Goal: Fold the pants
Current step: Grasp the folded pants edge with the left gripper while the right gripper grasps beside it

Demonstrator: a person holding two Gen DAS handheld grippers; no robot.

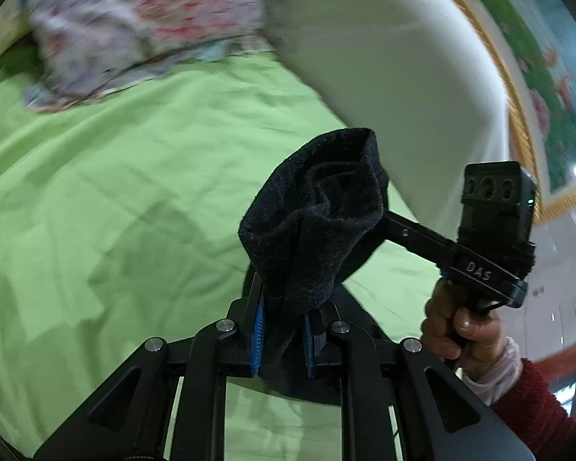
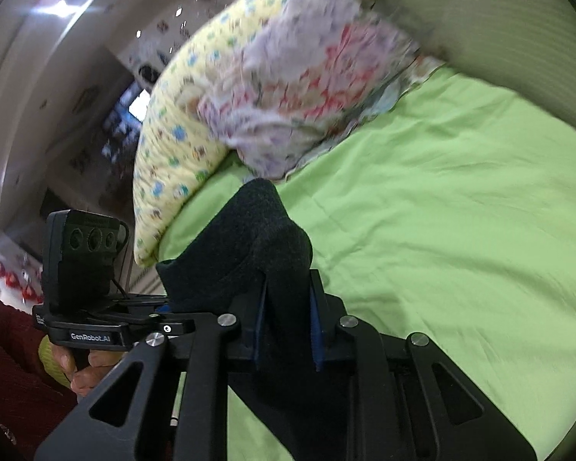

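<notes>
Pants: black, bunched, lifted above green sheet.
L gripper: jaws pinching pants fold; cloth bulges above the blue pads.
R gripper: jaws pinching pants, cloth humped over tips.
Floral pillow behind, blurred.

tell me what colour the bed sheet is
Light green sheet, plain with no pattern; it shows best in the right wrist view.

black pants, green sheet, floral pillow

Left gripper and right gripper each pinch cloth, apparently angled downward.
</notes>
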